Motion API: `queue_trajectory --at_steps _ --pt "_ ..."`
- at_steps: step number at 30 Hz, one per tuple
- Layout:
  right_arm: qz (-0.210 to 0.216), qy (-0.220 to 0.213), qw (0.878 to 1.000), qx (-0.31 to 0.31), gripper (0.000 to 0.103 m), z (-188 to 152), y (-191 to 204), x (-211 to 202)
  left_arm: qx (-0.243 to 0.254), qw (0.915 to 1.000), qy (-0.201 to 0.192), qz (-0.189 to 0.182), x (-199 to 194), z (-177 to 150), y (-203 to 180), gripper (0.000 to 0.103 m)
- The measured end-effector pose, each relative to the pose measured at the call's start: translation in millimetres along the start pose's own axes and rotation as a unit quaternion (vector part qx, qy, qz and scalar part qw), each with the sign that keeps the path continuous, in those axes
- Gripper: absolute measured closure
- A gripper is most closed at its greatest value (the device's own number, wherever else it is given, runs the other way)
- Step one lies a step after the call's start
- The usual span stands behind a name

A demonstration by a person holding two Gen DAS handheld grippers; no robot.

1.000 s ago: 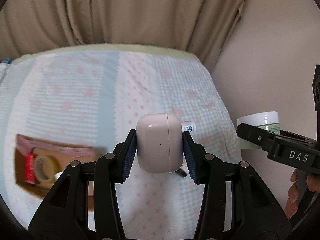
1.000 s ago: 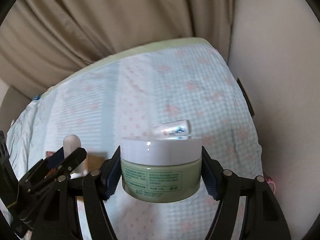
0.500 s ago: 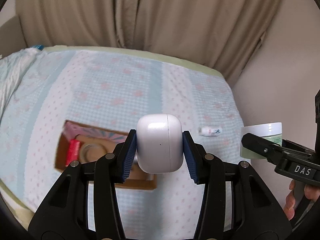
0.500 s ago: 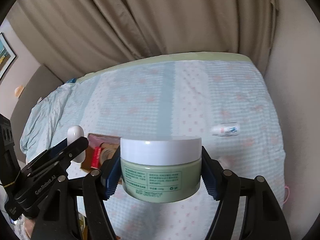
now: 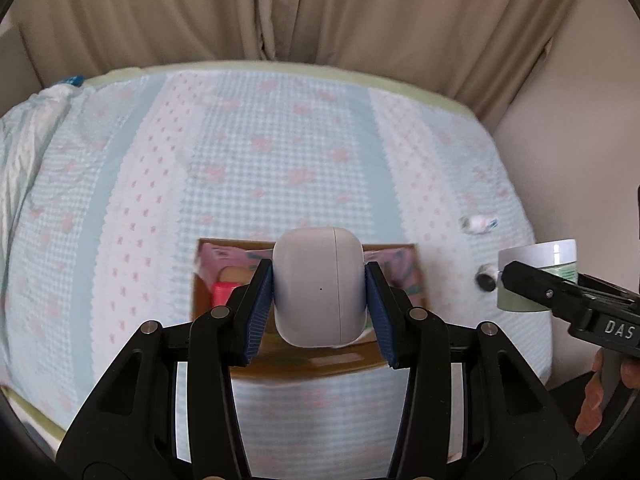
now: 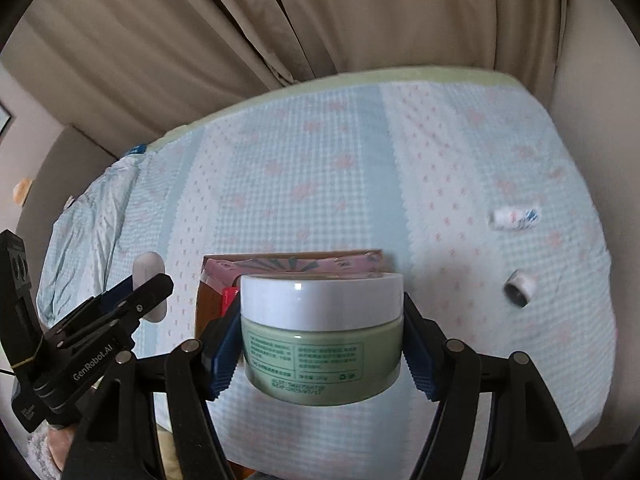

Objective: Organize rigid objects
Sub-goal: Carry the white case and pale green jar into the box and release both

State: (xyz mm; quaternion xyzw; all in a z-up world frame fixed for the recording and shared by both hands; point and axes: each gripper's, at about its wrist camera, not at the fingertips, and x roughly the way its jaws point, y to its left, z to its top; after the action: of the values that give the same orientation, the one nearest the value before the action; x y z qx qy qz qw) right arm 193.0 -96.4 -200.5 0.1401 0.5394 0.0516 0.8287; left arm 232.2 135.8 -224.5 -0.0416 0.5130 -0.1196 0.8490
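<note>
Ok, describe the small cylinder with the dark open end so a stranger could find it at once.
Start from the cardboard box on the checked bedspread and look right, toward the wall side of the bed. Two small white things lie there; the nearer is the short cylinder, lying on its side beyond the green cream jar. Its dark open end sets it apart from the printed tube farther back.

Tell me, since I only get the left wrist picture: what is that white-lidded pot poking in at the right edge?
Observer: A round pale green jar with a white lid, clamped between the blue pads of the right gripper.
Operator: Anything written on it?
Observer: Yes, a boxed panel of dark green print on its side, too small to read.
Operator: And the little blurry thing next to it?
Observer: A short white tube lying on its side, its dark open end facing the camera, well apart from the jar.
</note>
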Motion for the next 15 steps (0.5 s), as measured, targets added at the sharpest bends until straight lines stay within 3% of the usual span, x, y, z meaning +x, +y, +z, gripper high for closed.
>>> queue_trajectory --at_steps 7,15 --pt "-0.006 0.036 0.999 0.029 0.037 4 27 73 0.020 0.9986 0.048 0.005 65 7 49 0.061" --pt "-0.015 0.089 0.995 0.042 0.037 10 33 159 0.038 0.9947 0.095 0.008 136 1 71 0.061"
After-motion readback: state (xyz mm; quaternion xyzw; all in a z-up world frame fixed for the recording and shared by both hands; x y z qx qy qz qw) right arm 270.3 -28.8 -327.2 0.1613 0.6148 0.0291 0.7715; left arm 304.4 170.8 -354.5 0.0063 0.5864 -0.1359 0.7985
